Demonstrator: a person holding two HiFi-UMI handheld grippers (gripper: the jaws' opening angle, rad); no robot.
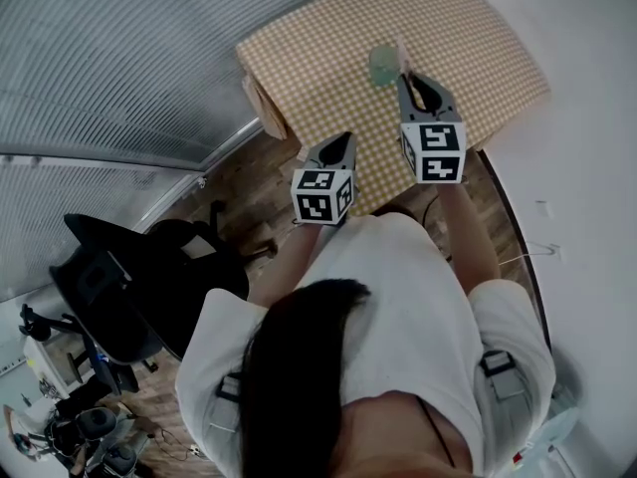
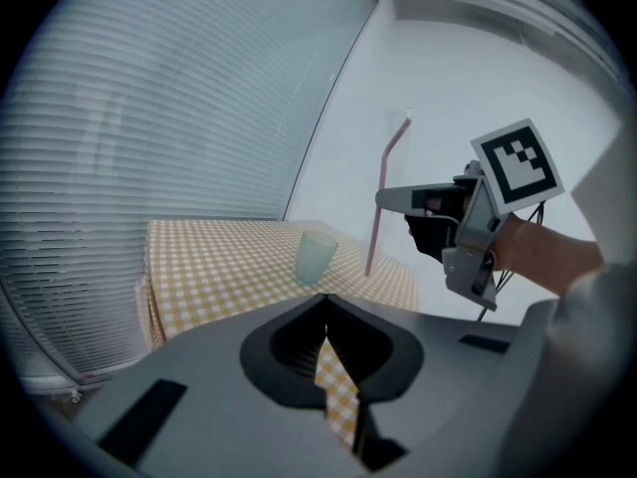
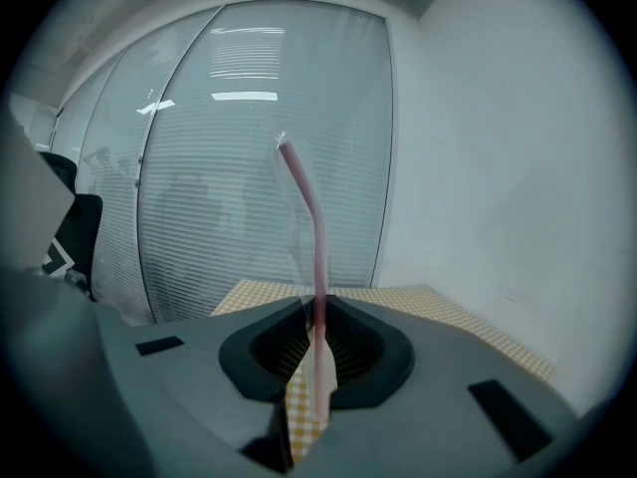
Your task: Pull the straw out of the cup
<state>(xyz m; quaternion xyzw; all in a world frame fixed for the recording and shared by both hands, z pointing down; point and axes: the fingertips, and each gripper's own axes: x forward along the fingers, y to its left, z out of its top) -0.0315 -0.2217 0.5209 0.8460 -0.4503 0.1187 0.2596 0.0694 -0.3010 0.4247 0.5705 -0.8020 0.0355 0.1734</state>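
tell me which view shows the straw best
Left gripper view: the whole straw, bent top to lower end, shows side-on, clamped in the right gripper beside the cup. The right gripper view shows it close between its jaws; the head view barely shows it.

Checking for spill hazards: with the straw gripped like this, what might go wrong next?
The right gripper pinches the thin straw mid-length, so it may pivot or slip in the jaws. Its lower end hangs close beside the cup, which nothing steadies; a sideways swing might knock it over.
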